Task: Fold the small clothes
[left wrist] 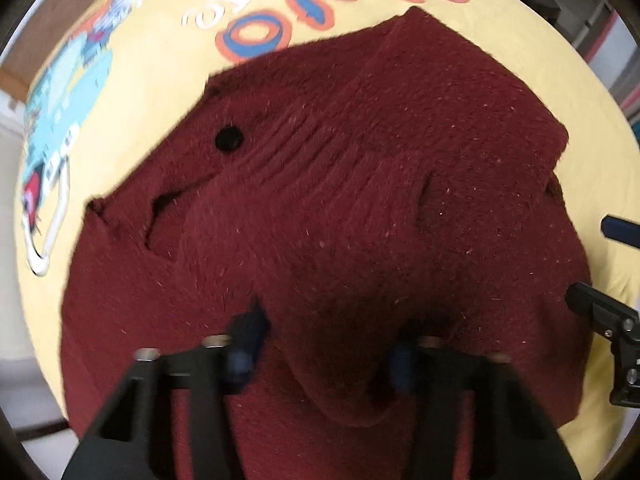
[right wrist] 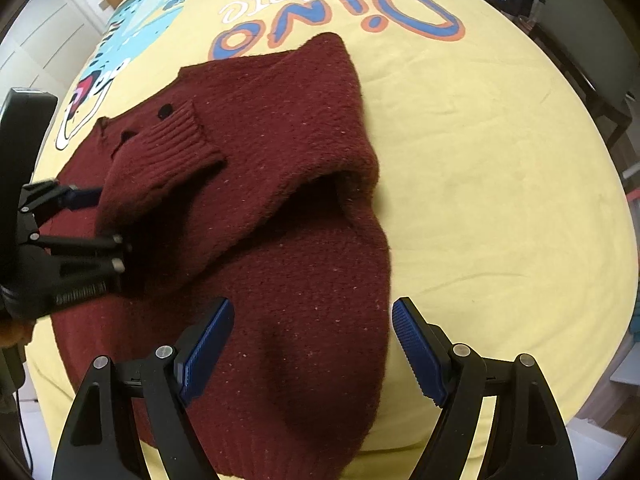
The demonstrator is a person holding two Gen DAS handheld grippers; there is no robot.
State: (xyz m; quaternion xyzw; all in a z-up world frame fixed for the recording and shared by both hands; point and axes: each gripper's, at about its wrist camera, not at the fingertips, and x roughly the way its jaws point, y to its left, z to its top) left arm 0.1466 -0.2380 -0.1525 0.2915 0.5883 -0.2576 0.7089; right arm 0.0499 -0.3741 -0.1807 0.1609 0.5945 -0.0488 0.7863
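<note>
Over on the left, the left gripper (right wrist: 86,220) is reaching in low over the maroon sweater (right wrist: 256,184), its fingers spread apart with knit between them, though I cannot tell whether it is actually pinching anything. The sweater is lying in the middle of the yellow sheet (right wrist: 480,160), one sleeve folded across the chest so its ribbed cuff (right wrist: 180,140) is resting near the black buttons (right wrist: 165,112).

Moving right, the right gripper (right wrist: 312,344) is hovering wide open over the hem end, the garment's side edge lying between its blue pads (right wrist: 416,348), holding nothing.

To do this fold well, I would judge both grippers ought to be taking the thick knit at matching points on either side, biting both layers, and lifting evenly so the folded sleeve is not sliding off. The wool looks bulky and soft, so a shallow pinch is likely to be slipping.

The sheet is carrying a cartoon dinosaur (right wrist: 132,28) and "Dino" lettering (right wrist: 340,16). At the far right, dark furniture (right wrist: 592,40) is standing beside the bed.
</note>
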